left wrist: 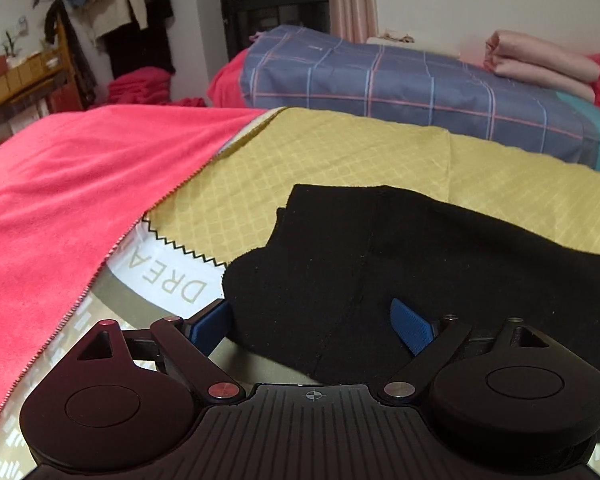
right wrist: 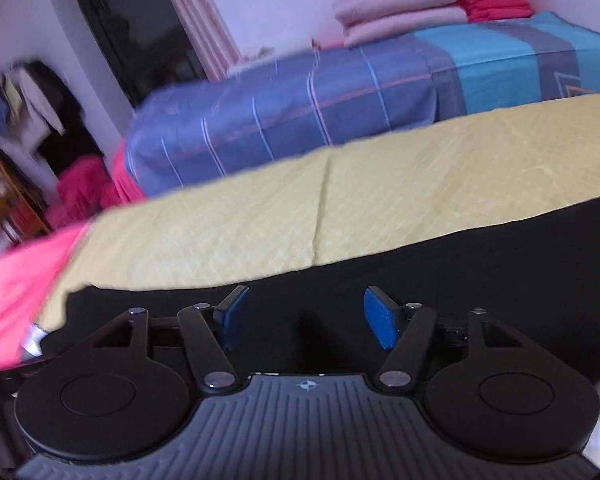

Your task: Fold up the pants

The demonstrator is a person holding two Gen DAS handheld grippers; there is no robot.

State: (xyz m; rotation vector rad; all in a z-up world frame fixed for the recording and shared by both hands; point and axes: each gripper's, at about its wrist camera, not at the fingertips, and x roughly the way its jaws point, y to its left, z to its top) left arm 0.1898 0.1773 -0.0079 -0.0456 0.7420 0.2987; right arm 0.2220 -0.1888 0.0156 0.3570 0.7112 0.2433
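Black pants [left wrist: 420, 248] lie flat on a yellow quilted cloth [left wrist: 340, 152], stretching off to the right. In the left wrist view my left gripper [left wrist: 310, 326] stands wide open low over the pants' near left end. Its left blue pad [left wrist: 210, 326] is just outside the fabric edge and its right pad [left wrist: 410, 330] is above the cloth, and neither presses on it. The right wrist view is blurred. There my right gripper [right wrist: 306, 316] is open over the pants [right wrist: 500, 280], with its blue pads [right wrist: 382, 318] apart and nothing held between them.
A pink-red blanket [left wrist: 60, 200] covers the bed's left side beside a white printed label [left wrist: 172, 272]. Behind the yellow cloth lies a blue plaid quilt [left wrist: 380, 80] with folded pink blankets [left wrist: 540, 64] on top. Clothes [left wrist: 120, 8] hang on the far wall above a wooden shelf [left wrist: 20, 76].
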